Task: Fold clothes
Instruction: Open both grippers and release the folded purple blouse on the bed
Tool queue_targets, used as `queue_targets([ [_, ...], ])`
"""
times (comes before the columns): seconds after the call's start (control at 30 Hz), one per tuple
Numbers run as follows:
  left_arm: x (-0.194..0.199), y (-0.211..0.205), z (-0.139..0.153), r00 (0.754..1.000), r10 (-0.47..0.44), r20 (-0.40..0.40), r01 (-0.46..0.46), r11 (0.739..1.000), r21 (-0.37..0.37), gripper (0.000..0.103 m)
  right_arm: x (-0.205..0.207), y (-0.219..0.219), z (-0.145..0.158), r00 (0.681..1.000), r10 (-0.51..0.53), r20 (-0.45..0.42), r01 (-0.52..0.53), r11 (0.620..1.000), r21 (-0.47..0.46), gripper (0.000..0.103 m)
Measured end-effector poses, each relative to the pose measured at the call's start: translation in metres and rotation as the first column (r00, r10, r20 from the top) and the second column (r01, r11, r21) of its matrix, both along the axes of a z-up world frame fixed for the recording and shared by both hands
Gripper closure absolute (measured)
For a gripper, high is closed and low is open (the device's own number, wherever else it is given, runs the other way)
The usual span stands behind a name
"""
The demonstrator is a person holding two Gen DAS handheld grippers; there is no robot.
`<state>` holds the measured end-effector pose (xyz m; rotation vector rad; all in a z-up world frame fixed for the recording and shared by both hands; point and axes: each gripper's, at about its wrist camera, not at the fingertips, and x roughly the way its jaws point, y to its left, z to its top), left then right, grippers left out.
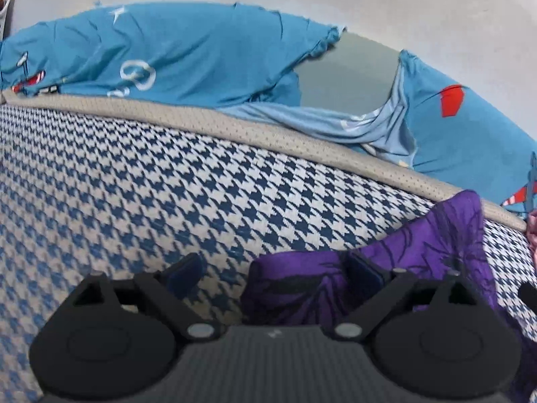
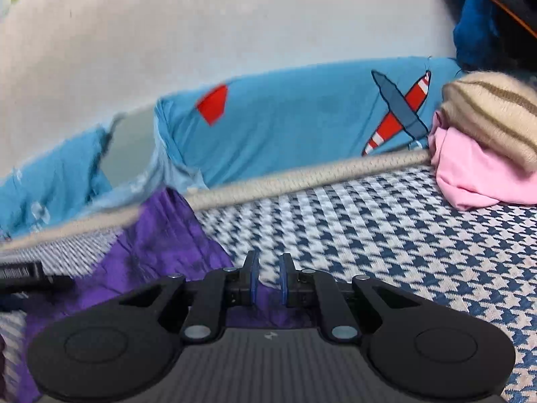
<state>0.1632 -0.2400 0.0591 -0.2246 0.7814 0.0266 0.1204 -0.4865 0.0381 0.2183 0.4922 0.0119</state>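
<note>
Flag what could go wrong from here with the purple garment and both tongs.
1. The left tongs stand wide open, one finger over the purple garment, the other over bare houndstooth cover; closing now may pinch the cover too.
2. The right tongs are nearly shut with nothing visibly between the fingers, so a pull may move nothing.
3. The pink cloth lies close; a sweep could drag it.

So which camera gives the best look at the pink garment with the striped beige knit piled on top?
The right wrist view: the pink garment and striped beige knit sit in full sight at the right edge of the checked surface. The left wrist view catches only a pink sliver at its right edge.
</note>
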Motion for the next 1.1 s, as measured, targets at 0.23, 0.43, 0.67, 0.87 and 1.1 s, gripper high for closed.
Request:
queue_targets([
  [0.23, -0.034, 0.003, 0.017, 0.999, -0.048, -0.005, 0.048, 0.998, -0.028, 0.009, -0.01, 0.023, 0.007, 0.987, 0.163, -0.012, -0.162, 0.986, 0.043, 0.093],
  [0.43, -0.056, -0.006, 0.015, 0.995, -0.1, -0.009, 0.1, 0.995, -0.009, 0.009, -0.005, 0.05, -0.003, 0.965, 0.257, -0.046, -0.257, 0.966, 0.021, 0.093],
  [0.67, -0.054, -0.012, -0.004, 0.993, -0.109, -0.045, 0.111, 0.994, 0.026, 0.004, 0.017, 0.055, -0.022, 0.98, 0.177, -0.094, -0.181, 0.983, -0.028, 0.093],
  [0.87, -0.05, -0.009, -0.013, 0.994, -0.088, -0.07, 0.09, 0.995, 0.032, 0.0, 0.029, 0.055, -0.028, 0.986, 0.127, -0.106, -0.133, 0.99, -0.045, 0.094],
  [1.1, -0.056, 0.002, 0.0, 0.994, -0.082, -0.075, 0.083, 0.996, 0.014, 0.002, 0.025, 0.051, -0.016, 0.984, 0.145, -0.106, -0.148, 0.989, -0.021, 0.092],
])
